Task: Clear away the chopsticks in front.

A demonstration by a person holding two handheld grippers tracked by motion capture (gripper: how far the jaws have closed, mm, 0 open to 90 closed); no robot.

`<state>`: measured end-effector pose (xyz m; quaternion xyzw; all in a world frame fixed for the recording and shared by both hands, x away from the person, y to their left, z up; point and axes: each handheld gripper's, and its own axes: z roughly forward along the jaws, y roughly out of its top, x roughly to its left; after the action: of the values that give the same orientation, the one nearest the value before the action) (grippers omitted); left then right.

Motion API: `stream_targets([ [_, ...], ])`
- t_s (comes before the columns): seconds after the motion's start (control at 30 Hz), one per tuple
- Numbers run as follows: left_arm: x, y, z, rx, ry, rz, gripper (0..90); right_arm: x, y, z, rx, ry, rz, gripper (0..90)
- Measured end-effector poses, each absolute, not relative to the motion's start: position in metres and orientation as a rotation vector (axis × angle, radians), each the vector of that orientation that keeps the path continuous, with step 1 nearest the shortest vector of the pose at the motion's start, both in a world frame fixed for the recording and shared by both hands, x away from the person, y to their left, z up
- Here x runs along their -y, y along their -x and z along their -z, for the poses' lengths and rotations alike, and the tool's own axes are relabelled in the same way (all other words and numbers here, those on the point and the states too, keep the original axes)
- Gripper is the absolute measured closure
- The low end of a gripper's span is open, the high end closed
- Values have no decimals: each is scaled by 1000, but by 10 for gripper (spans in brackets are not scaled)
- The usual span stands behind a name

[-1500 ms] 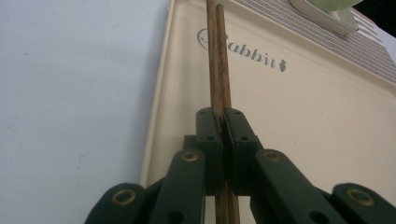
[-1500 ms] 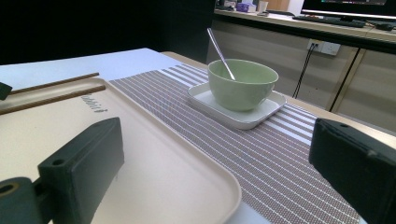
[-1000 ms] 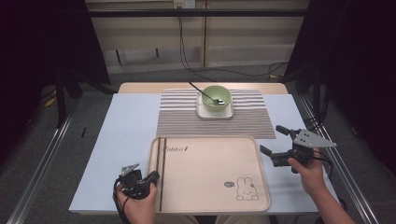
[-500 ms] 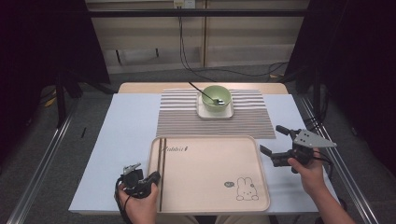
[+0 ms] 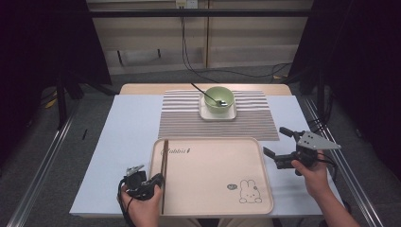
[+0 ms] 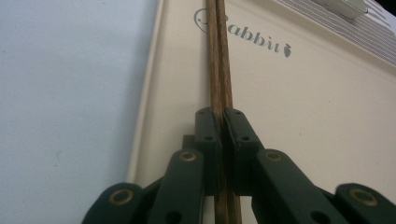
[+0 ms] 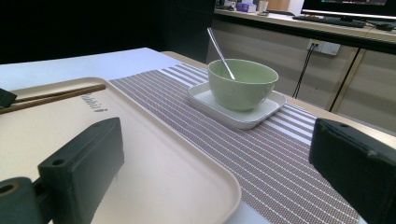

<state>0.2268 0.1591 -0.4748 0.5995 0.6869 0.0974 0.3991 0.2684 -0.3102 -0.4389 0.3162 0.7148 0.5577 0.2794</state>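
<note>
Left hand-held gripper (image 6: pixel 222 135) clamps two slim wooden chopsticks (image 6: pixel 218 56) — flat on a smooth beige tray (image 6: pixel 327 116).

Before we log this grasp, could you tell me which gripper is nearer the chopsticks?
Left: the left gripper is shut on the chopsticks; the right gripper hovers open across the tray.

The worktop (image 5: pixel 123 127) is covered by a pale blue-white sheet, with a strip of bare wood showing along its far edge. A striped placemat (image 5: pixel 179 120) lies flat on the far middle of the worktop. Just in front of it, with its far rim close along the placemat's near edge, a beige tray (image 5: pixel 213 170) printed with a rabbit rests on the near middle. To the left of the tray the sheet lies bare.
</note>
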Motion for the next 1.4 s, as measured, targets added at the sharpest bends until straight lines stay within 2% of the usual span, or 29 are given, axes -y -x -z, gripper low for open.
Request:
stream_targets([
  [0.27, -159, -227, 475, -1738, -1510, -246, 808, 310, -269, 439, -1915, -845, -1488, 28],
  [0.5, -160, -230, 469, -1714, -1480, -251, 740, 310, -270, 439, -1917, -844, -1492, 28],
  [0.8, -159, -246, 458, -1627, -1472, -268, 551, 310, -272, 440, -1914, -841, -1482, 30],
  [1.17, -154, -278, 444, -1474, -1521, -349, 294, 310, -271, 439, -1943, -832, -1474, 30],
  [1.4, -151, -298, 439, -1433, -1506, -332, 200, 309, -272, 439, -1946, -837, -1478, 30],
])
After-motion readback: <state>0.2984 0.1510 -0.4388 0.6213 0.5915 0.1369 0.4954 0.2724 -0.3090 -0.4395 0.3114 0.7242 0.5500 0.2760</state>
